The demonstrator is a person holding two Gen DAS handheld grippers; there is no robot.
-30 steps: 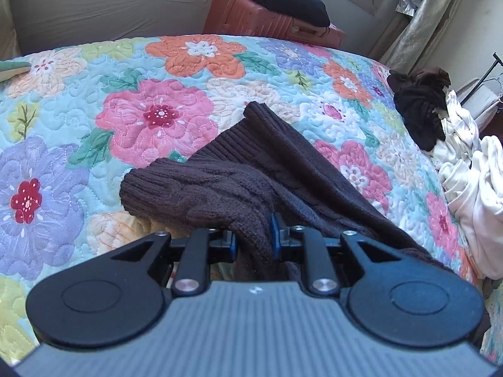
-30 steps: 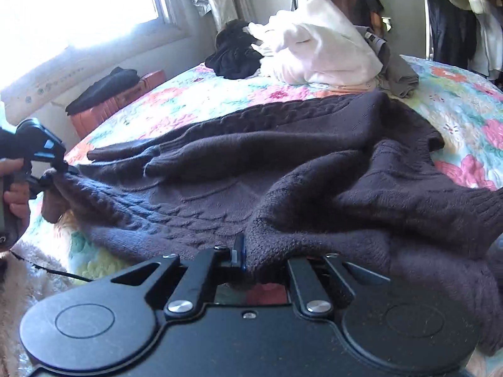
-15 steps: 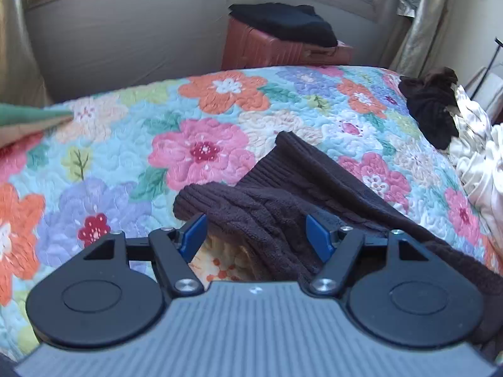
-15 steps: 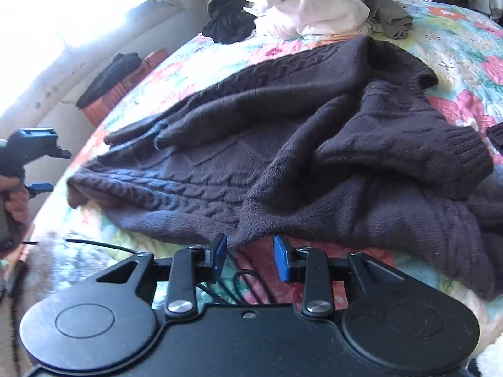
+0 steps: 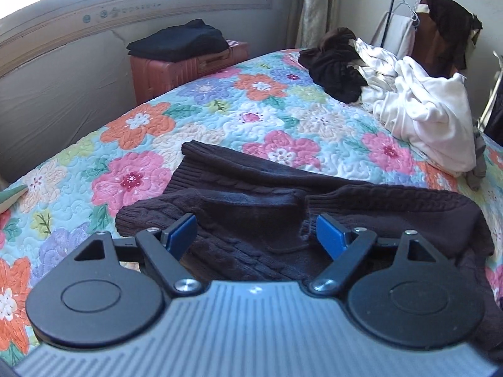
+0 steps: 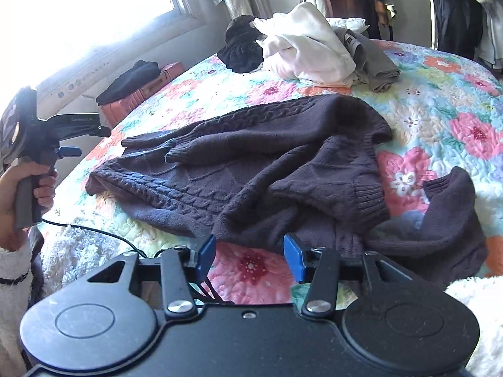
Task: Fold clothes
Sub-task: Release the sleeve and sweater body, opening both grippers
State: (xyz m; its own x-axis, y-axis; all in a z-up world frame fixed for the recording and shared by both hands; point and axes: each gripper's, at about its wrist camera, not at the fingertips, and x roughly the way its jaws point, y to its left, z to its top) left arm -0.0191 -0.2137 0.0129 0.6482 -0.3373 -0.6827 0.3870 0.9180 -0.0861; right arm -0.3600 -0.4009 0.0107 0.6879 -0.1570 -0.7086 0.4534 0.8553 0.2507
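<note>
The dark cable-knit sweater (image 6: 251, 169) lies loose and rumpled on the flowered bed quilt (image 6: 440, 94), its hem toward the camera and one cuff (image 6: 446, 185) flung out at three o'clock. Nothing holds it. I judge the step in hand a let-go after a first laying-out: the body is only half flat and the sleeves still lie crossed over the chest, so the fold proper is not yet made.

The next move, as I read it, calls for taking a sleeve or a side edge and carrying it across the middle, with the wrinkled right half smoothed first.

The right tongs (image 6: 250, 256) have just been opening and stand apart above the near hem, only quilt between them. The left tongs (image 5: 257, 235) have likewise just been opening, wider still, poised over the sweater's far corner, clear of the knit.

Both tilt down toward the bed; at nine o'clock in the right view a hand (image 6: 28, 185) grips the left handle upright.

Beyond, at twelve o'clock, waits a heap of white clothes (image 6: 308, 50).
</note>
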